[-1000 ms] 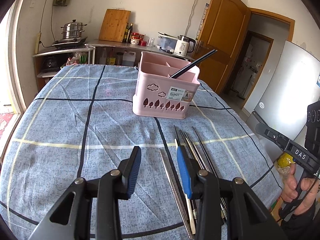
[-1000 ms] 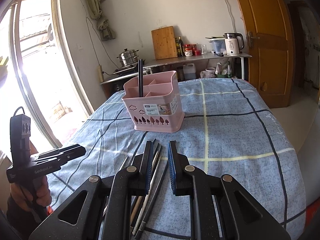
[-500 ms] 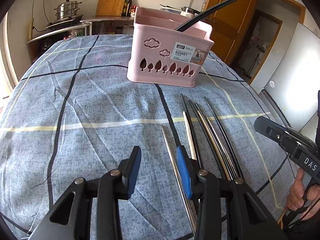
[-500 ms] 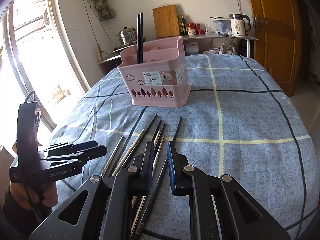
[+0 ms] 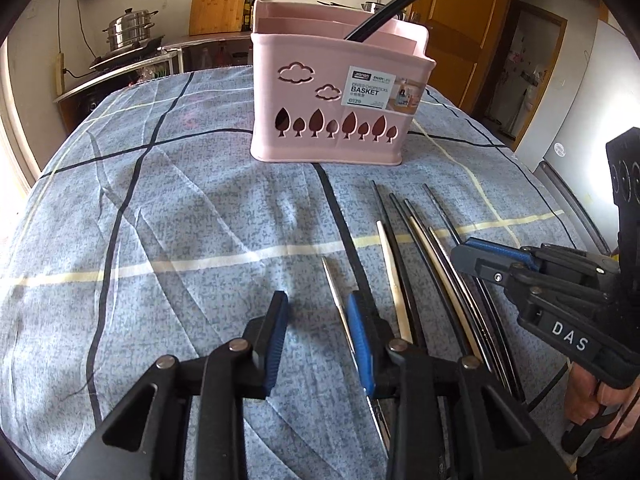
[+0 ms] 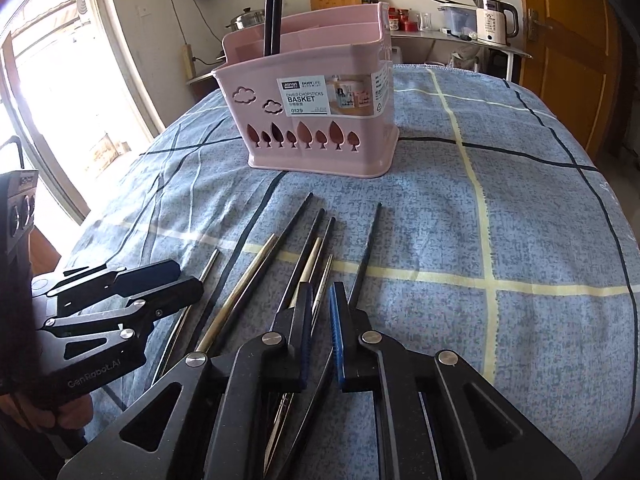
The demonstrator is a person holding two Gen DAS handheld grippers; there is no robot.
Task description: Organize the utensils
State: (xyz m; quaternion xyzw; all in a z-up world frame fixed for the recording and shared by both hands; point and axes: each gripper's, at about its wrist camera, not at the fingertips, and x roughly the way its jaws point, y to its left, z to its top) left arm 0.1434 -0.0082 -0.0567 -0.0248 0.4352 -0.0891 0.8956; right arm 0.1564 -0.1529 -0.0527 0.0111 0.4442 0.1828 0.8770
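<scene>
Left wrist view shows, at far left beyond the bench (image 5: 200, 208), a steel pot (image 5: 130, 34) on a side counter and a cutting board (image 5: 219, 2) leaning on the wall; the right wrist view alone shows a bright arched window (image 6: 60, 92) at left and a kettle (image 6: 495, 20) at right. Near the middle of the blue checked cloth stands the pink basket (image 5: 332, 120), with a pair of black chopsticks (image 5: 404, 0) standing in it, leaning right in the left view and nearly upright in the right view. The loose chopsticks (image 5: 416, 264) lie side by side to the right of the left gripper (image 5: 318, 344), long axes running near to far, tips toward the basket. The left gripper's jaws are closing, a gap between the pads; a thin metal chopstick (image 5: 336, 292) runs along the inner side of its right pad, contact hard to judge. The right gripper (image 6: 320, 336) hovers low over the bundle, jaws closing, a narrow slit left with nothing clearly pinched. The near ends of the chopsticks are hidden under both grippers, and each holding hand is cut off at the frame edge.
</scene>
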